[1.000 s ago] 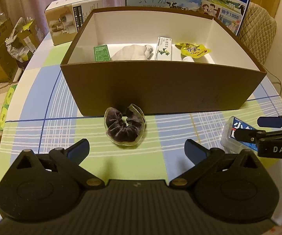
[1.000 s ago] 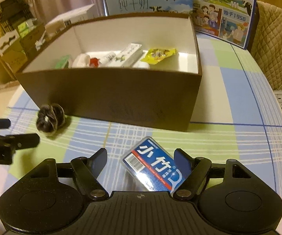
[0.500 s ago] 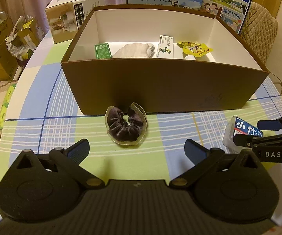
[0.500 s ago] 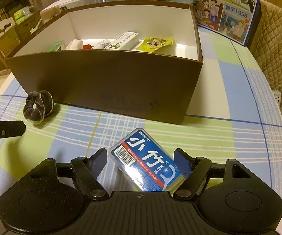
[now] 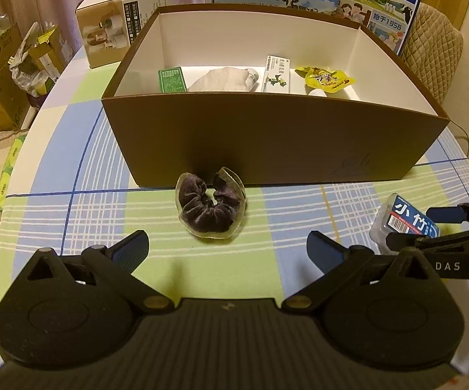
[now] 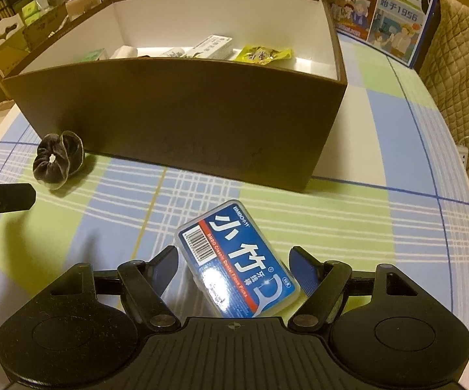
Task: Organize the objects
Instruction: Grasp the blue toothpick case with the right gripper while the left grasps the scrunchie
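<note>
Left gripper (image 5: 226, 248) spread wide, empty; one dark scrunchie (image 5: 211, 206) on the checked tablecloth (image 5: 81, 169) just ahead of it, centred between the fingers, untouched, its far edge close against the brown box (image 5: 267, 139) front wall. Bare cloth on both sides of the scrunchie.

Box open-topped. Visible inside: one green packet (image 5: 172, 79), one grey cloth bundle (image 5: 223, 79), one white carton (image 5: 276, 74), one yellow sachet (image 5: 324, 79).

Right gripper (image 6: 236, 265) brackets one blue floss-pick case (image 6: 237, 260), tilted, lying between the fingers; contact unclear, cannot tell whether clamped. Open tablecloth between case and box.
</note>
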Action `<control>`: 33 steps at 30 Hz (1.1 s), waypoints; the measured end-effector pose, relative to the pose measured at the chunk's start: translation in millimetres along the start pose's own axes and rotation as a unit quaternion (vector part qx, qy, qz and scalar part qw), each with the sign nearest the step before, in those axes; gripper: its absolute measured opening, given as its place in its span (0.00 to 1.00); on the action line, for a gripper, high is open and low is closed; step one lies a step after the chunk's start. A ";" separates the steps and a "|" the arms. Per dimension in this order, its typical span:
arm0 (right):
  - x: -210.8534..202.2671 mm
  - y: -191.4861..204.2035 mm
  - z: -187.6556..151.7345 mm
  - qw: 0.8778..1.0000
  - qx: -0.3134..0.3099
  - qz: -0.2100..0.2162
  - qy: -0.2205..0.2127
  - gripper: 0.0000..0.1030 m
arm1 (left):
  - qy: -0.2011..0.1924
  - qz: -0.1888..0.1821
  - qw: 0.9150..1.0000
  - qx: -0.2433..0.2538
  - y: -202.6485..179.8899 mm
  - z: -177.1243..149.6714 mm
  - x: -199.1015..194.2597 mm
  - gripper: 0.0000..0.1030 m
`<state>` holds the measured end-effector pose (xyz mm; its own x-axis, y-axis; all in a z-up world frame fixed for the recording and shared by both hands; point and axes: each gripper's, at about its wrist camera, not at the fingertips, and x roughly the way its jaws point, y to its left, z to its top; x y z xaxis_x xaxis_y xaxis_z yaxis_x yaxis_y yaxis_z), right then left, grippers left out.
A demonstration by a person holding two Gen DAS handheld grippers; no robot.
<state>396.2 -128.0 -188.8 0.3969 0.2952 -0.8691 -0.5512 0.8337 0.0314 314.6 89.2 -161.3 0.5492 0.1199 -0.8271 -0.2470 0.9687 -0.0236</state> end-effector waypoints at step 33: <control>9.2 14.9 -6.3 0.999 0.025 -0.025 0.008 0.52 | -0.021 -0.007 1.000 -0.022 24.4 5.5 46.6 0.95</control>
<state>387.0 -115.8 -199.4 0.4111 0.2464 -0.8777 -0.4935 0.8697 0.0130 338.5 119.7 -197.4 0.5854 0.1152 -0.8025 -0.2725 0.9602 -0.0609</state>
